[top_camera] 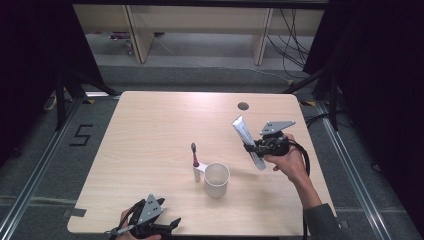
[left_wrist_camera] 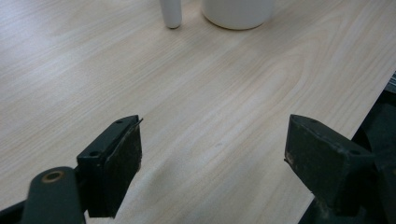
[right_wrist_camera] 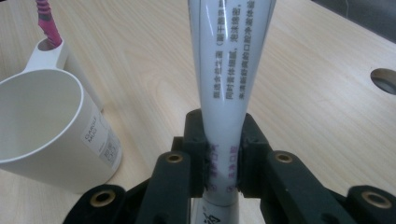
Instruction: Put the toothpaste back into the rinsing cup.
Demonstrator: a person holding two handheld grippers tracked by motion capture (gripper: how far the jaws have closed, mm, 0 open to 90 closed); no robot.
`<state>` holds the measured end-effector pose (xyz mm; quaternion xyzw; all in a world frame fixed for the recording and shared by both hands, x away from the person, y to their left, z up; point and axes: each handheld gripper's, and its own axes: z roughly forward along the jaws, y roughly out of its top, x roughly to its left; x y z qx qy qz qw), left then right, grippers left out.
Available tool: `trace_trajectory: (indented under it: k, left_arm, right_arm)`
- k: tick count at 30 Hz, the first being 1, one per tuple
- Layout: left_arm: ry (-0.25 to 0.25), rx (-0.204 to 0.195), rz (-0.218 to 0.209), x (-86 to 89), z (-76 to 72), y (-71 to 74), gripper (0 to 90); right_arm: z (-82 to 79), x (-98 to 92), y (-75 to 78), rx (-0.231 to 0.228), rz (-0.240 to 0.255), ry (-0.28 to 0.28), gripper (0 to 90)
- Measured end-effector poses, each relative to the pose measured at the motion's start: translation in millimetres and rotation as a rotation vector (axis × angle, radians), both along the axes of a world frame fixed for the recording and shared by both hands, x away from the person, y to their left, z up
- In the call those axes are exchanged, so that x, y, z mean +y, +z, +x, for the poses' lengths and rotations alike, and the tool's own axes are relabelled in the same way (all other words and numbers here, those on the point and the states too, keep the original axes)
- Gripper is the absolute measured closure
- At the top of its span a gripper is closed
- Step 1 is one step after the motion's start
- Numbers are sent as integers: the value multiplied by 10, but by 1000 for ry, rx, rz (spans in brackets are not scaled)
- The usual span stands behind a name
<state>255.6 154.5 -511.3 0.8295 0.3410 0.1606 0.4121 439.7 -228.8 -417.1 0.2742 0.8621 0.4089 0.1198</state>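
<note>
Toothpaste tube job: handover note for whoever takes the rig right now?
Right tongs: shut on the toothpaste tube, held tilted in the air to the right of the white cup.
Left tongs: open, holding nothing, low at the table's near edge.
Toothbrush: standing in the cup's hollow handle.
Done: tube picked up.
Left: probably put the tube into the cup, then release.

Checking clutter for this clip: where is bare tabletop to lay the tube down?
Bare table lies left of the toothbrush, and between cup and near edge. The right gripper holds the tube. Crowded at cup and holder.
</note>
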Motion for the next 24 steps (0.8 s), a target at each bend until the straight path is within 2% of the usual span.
trace_trajectory:
  k: [1,2,3,4,5,6,7,9,10,12,13,14,16,18,19,20,21,22,23,24]
  left_arm:
    - [-5,0,8,6,5,1,185]
    - [-5,0,8,6,5,1,185]
    - [-6,2,11,7,7,4,185]
    - [4,3,-4,-6,3,1,185]
    - [-9,2,16,8,8,5,186]
    - [-9,2,16,8,8,5,185]
    - [-9,4,19,14,9,8,185]
    - [-3,4,20,15,11,6,185]
    - [-3,2,15,14,10,2,185]
    - [-3,2,14,15,9,1,185]
    - [-4,7,17,17,10,7,185]
    - [11,8,-5,2,8,-1,185]
    - [0,7,16,18,9,5,186]
    - [0,9,15,20,11,6,185]
    - [13,9,-5,6,11,-1,186]
    - [13,9,-5,6,11,-1,185]
    - [-3,4,16,26,10,9,185]
    - [-3,4,16,26,10,9,185]
    - [5,3,1,20,13,10,185]
    - [5,3,1,20,13,10,185]
  right_arm:
    - [-3,1,9,-23,2,-6,775]
    - [-3,1,9,-23,2,-6,775]
    - [-19,8,18,1,13,-15,775]
    - [-25,15,33,-23,23,-8,775]
    - [-21,14,47,-33,24,0,775]
    - [-21,14,47,-33,24,0,775]
    - [-31,22,63,-53,41,-3,775]
    - [-52,29,87,-26,50,-6,775]
    - [-61,36,92,-41,60,-6,775]
    - [-64,41,97,-41,64,-1,775]
    - [-68,47,113,-68,73,3,775]
    - [-68,47,113,-68,73,3,775]
    - [-102,77,136,-55,102,2,775]
    - [-97,73,152,-72,100,14,775]
    - [-116,92,168,-83,109,7,775]
    - [-125,103,173,-90,118,4,775]
    - [-134,109,181,-68,126,13,775]
    - [-126,106,187,-105,128,19,775]
    - [-143,118,191,-77,139,16,775]
    - [-143,118,191,-77,139,16,775]
